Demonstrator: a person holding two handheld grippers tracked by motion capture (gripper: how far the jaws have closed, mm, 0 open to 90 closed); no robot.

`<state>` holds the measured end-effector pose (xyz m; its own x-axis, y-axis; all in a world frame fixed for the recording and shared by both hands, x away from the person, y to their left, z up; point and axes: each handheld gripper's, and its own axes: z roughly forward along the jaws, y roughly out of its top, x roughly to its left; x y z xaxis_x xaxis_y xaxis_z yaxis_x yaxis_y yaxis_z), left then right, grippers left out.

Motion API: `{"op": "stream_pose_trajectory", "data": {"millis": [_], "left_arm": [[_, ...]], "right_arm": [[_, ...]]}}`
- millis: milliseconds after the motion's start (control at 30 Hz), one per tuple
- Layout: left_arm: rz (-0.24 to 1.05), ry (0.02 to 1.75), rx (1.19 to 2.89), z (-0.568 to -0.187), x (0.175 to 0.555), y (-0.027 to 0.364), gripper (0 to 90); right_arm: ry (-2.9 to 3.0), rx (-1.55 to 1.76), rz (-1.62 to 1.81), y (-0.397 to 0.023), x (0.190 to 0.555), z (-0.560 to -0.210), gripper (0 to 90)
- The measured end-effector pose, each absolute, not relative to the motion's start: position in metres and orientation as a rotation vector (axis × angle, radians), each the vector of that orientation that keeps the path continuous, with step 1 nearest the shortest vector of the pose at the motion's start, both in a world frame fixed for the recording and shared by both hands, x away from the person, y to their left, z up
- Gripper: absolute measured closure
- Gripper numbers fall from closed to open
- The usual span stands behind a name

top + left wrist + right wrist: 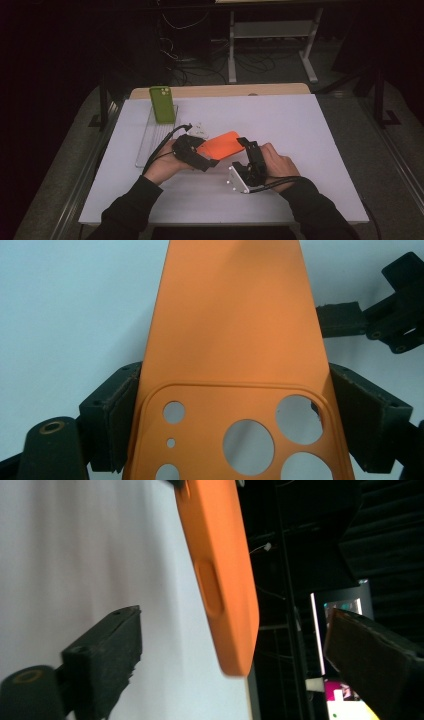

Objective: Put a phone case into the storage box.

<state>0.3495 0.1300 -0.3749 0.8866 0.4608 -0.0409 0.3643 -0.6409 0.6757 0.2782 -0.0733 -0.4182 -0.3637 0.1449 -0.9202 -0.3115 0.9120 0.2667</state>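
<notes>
Orange phone case is sitting clamped between the left gripper jaws at its camera-cutout end, pads pressing both long edges, held above the white table. Its far end is poking between the right gripper jaws, which are standing wide apart, touching nothing. A green phone is standing well beyond both jaws.

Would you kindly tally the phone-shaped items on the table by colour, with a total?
Orange: 1, the orange phone case clamped in the left gripper.
Green: 1, the green phone leaning upright at the clear tray.
Total: 2
</notes>
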Motion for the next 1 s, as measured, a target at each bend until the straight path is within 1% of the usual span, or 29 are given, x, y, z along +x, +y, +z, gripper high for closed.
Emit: {"op": "stream_pose_trajectory", "data": {"millis": [67, 133, 267, 600, 900, 1000], "left_arm": [[0.170, 0.599, 2.316, -0.376, 0.348, 0.127, 15.4], [0.172, 0.574, 2.337, -0.375, 0.349, 0.127, 15.4], [0.162, 0.565, 2.333, -0.376, 0.348, 0.124, 15.4], [0.153, 0.556, 2.323, -0.376, 0.346, 0.122, 15.4], [0.148, 0.549, 2.334, -0.376, 0.346, 0.122, 15.3], [0.153, 0.551, 2.332, -0.375, 0.347, 0.123, 15.3]], "right_arm": [[1.867, -0.151, 0.475, -0.071, 0.277, -0.420, 11.3], [1.851, -0.171, 0.465, -0.069, 0.275, -0.422, 14.0], [1.808, -0.205, 0.456, -0.066, 0.273, -0.425, 25.0], [1.788, -0.238, 0.413, -0.063, 0.271, -0.432, 43.9], [1.766, -0.267, 0.395, -0.061, 0.269, -0.434, 66.2], [1.766, -0.279, 0.381, -0.061, 0.269, -0.435, 72.5]]}}
